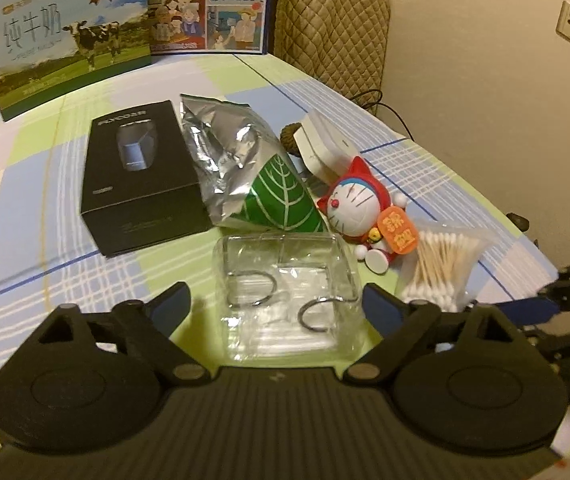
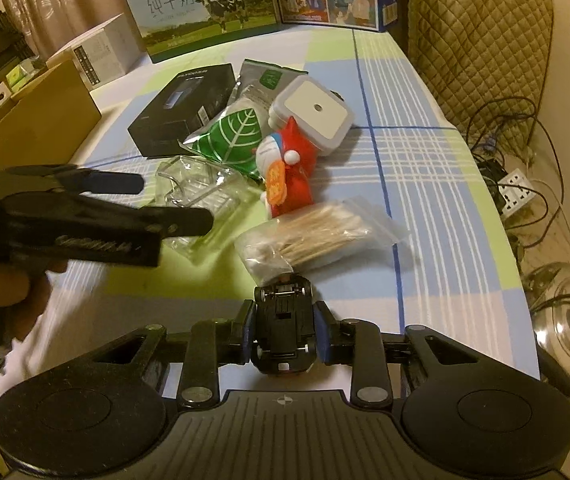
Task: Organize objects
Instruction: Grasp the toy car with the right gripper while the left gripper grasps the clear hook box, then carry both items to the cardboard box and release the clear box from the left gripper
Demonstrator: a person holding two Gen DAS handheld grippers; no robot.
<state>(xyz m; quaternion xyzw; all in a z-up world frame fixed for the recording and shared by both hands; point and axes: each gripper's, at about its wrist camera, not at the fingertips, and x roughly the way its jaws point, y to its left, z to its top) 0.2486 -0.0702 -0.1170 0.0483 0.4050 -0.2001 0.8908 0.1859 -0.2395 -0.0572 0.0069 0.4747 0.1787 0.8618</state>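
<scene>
A table under a checked cloth (image 1: 65, 184) holds a loose cluster of small things. Farthest left lies a flat black box (image 1: 141, 176), its long axis running away from the viewer. Beside it leans a crumpled silver pouch (image 1: 221, 152) with a green leaf-printed corner. Just in front of the pouch sits a clear plastic tray (image 1: 285, 296) holding two metal rings.

The left gripper (image 1: 277, 304) points down at this tray with its jaws standing wide, one finger on either side of the tray and neither pad yet pressing it, as far as the left wrist view shows. The tray lies straight ahead between the fingers, so closing would likely catch its two side walls.

To the right stands a red and white cartoon cat figurine (image 1: 361, 212), with a white lidded container (image 1: 325, 148) behind it. A clear bag of cotton swabs (image 1: 441, 268) lies beside the tray's right edge, close to the left gripper's right finger, and could be nudged.

The right gripper (image 2: 283, 336) has its jaws narrowed onto a small black toy car (image 2: 283, 332), held just near the swab bag's end.
</scene>
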